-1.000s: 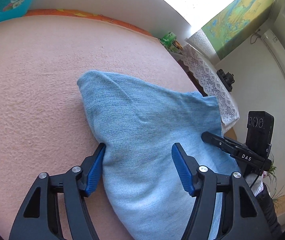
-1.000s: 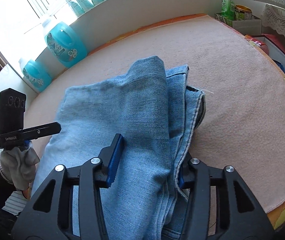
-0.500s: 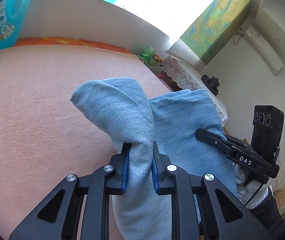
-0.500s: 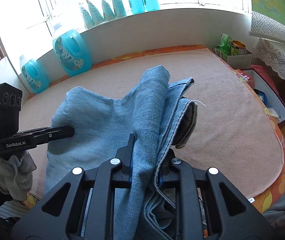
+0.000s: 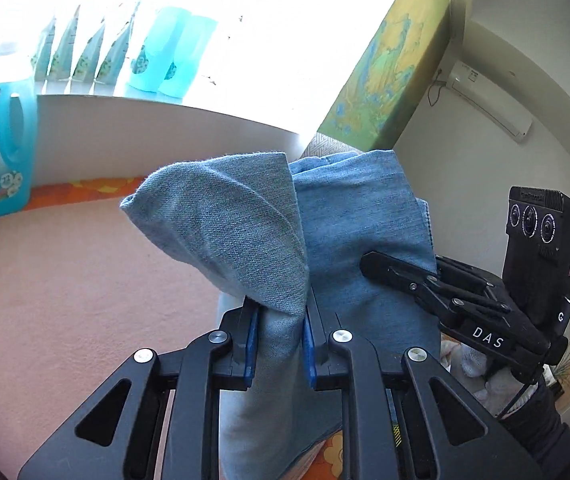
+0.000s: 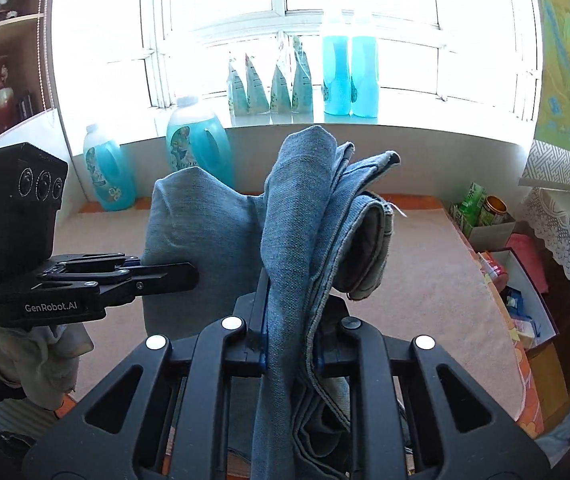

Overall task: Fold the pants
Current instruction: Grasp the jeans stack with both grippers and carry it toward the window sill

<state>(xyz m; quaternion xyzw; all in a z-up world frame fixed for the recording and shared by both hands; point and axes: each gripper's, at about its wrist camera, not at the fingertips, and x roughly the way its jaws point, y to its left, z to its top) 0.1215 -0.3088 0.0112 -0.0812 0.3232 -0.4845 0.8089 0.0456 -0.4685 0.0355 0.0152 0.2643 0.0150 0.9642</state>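
Each wrist view looks closely past its own tool toward the window, sharing the pants and sill.

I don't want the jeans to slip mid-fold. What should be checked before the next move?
1. Left tool clamped on the jeans: ok, denim is pinched between its blue pads.
2. Right tool clamped on the jeans: ok, several layers sit between its fingers.
3. Both tools hold the same garment: ok, each shows in the other's view, gripping the denim.
4. Landing area on the pink cover free of objects: ok where visible.
5. Lower end of the jeans hanging free: cannot tell, it runs out of view.
6. Layers at the right tool even: not ok, hems stick out unevenly.
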